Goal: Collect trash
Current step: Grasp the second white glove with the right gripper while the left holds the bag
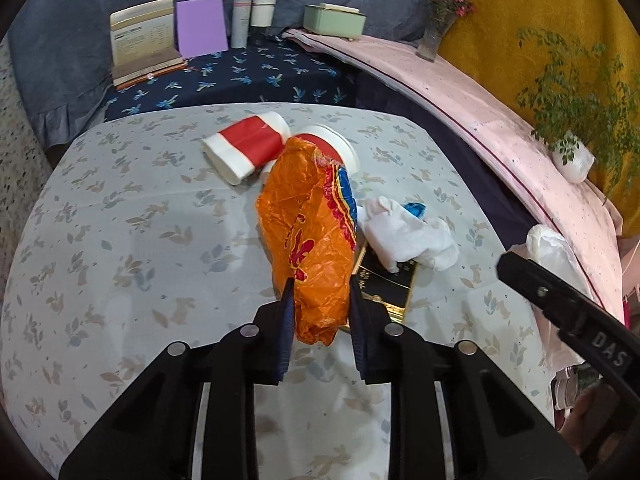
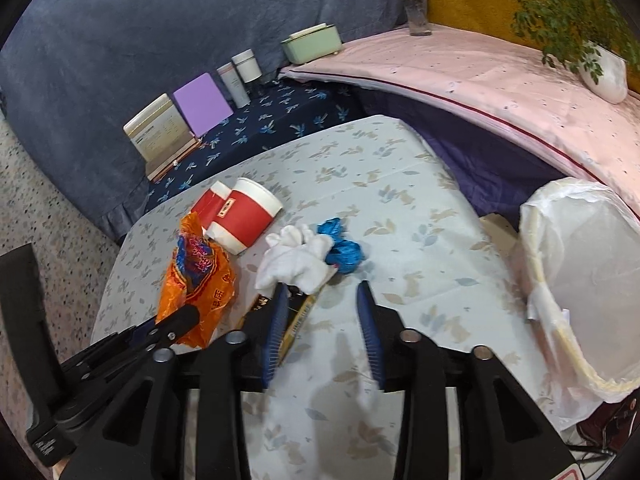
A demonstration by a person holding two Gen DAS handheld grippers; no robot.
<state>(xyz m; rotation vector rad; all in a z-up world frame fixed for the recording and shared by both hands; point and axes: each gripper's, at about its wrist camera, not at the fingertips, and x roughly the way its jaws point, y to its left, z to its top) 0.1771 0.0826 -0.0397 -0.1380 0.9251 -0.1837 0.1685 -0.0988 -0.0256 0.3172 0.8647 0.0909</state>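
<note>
A pale tablecloth printed with leaves and rabbits (image 1: pixel 120 220) is covering the table where the trash is lying. Nearest, the left gripper (image 1: pixel 320 292) is pinching the lower end of an orange plastic wrapper (image 1: pixel 310 236), its jaws narrowed onto the crinkled film, and the wrapper is standing up from the cloth. The right gripper (image 2: pixel 324 292) is hovering just right of the wrapper with its jaws apart and nothing between them, over a black-and-gold flat box (image 1: pixel 386 286) that is lying partly under a crumpled white tissue (image 1: pixel 408 236). A blue plastic scrap (image 2: pixel 342 248) is touching the tissue's far side. Beyond the wrapper, two red-and-white paper cups (image 2: pixel 240 214) are lying on their sides, touching each other. Well to the right of the wrapper, off the table's edge, a bin lined with a white bag (image 2: pixel 580 276) is standing open. The wrapper looks light, limp and slippery, so a grip on bunched film should be holding better than a single layer.
</note>
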